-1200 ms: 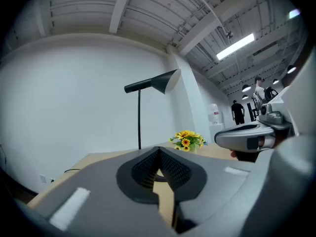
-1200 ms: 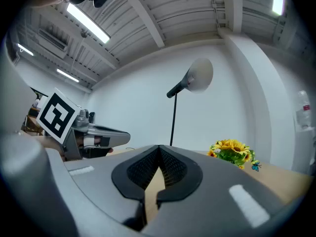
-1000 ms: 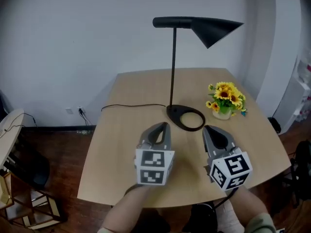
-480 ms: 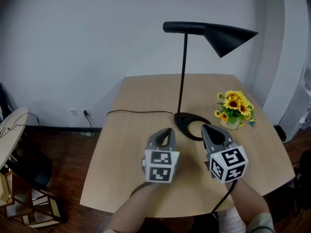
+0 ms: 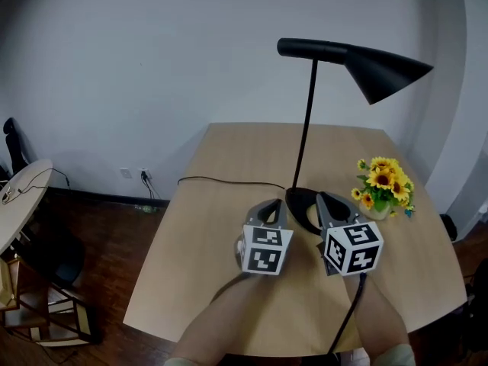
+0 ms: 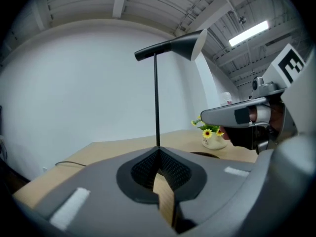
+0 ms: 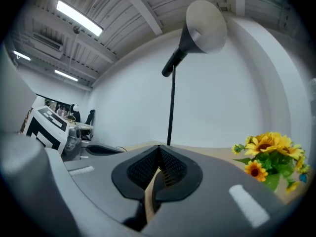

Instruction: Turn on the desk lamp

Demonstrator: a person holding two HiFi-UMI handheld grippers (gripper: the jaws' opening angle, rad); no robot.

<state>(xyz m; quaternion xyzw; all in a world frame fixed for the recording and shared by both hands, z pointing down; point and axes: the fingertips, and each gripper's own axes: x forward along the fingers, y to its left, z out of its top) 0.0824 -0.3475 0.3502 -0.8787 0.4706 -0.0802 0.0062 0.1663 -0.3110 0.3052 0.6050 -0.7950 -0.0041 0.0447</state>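
Both grippers are hovering over the table (image 5: pixel 200 235), jaws pressed together on nothing: left gripper (image 5: pixel 271 205), right gripper (image 5: pixel 325 199). Desk lamp (image 5: pixel 381 71) is standing just beyond them at 12 o'clock; sunflowers (image 5: pixel 383 183) are sitting at the lamp base's 3 o'clock.

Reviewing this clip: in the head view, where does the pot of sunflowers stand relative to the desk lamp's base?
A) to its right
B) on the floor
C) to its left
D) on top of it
A: the pot of sunflowers stands on the table, to the right of the desk lamp's base.
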